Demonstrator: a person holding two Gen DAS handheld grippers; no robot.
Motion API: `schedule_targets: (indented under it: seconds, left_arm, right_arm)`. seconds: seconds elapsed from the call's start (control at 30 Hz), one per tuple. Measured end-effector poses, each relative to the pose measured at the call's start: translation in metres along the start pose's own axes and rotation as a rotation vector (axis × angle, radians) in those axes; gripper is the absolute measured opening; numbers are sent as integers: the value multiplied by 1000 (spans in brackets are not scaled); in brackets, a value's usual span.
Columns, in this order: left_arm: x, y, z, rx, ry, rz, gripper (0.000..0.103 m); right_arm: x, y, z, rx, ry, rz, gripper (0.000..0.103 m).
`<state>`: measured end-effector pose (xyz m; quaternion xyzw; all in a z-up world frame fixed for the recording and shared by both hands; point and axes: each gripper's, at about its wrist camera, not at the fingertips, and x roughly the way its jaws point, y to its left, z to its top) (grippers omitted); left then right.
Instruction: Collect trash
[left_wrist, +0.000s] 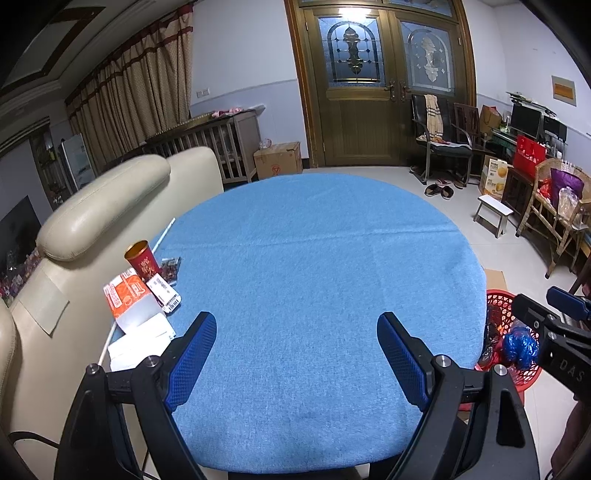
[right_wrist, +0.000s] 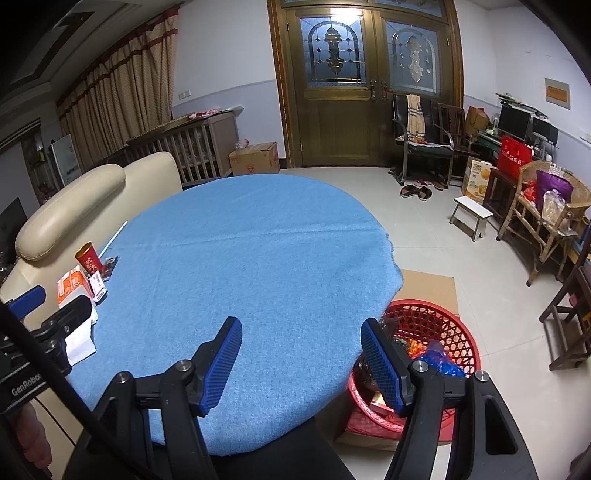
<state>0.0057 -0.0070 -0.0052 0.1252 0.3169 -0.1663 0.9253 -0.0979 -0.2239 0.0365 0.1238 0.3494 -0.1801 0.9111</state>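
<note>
1. Round table (left_wrist: 325, 258), covered in blue cloth; most of its top is bare.
2. Trash, clustered at the table's left edge beside a cream sofa (left_wrist: 110, 206): a red paper cup (left_wrist: 142, 258) standing upright; an orange-and-white carton (left_wrist: 127, 295) lying just in front of it; a white labelled slip (left_wrist: 164, 291) touching the carton's right side; a small dark wrapper (left_wrist: 170, 266) just right of the cup; white paper (left_wrist: 142, 341) nearest the viewer; a thin white stick (left_wrist: 164, 236) along the rim.
3. Red plastic basket (right_wrist: 439, 328), on the floor at the table's right edge, resting on flat cardboard (right_wrist: 428, 286); it holds blue crumpled plastic (right_wrist: 439, 360) and other wrappers.
4. Left gripper (left_wrist: 297, 354), held over the near part of the cloth, jaws wide apart, nothing between them.
5. Right gripper (right_wrist: 301, 363), held over the table's right rim, jaws parted and empty; its right finger overlaps the basket in view.
6. Background: wooden double door (left_wrist: 369, 92), curtains, chairs, boxes.
</note>
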Motion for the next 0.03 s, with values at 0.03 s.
schedule_targets:
  seconds: [0.03]
  left_arm:
    - [6, 4, 0, -10, 14, -3, 89]
  right_arm:
    - [6, 2, 2, -4, 4, 2, 70]
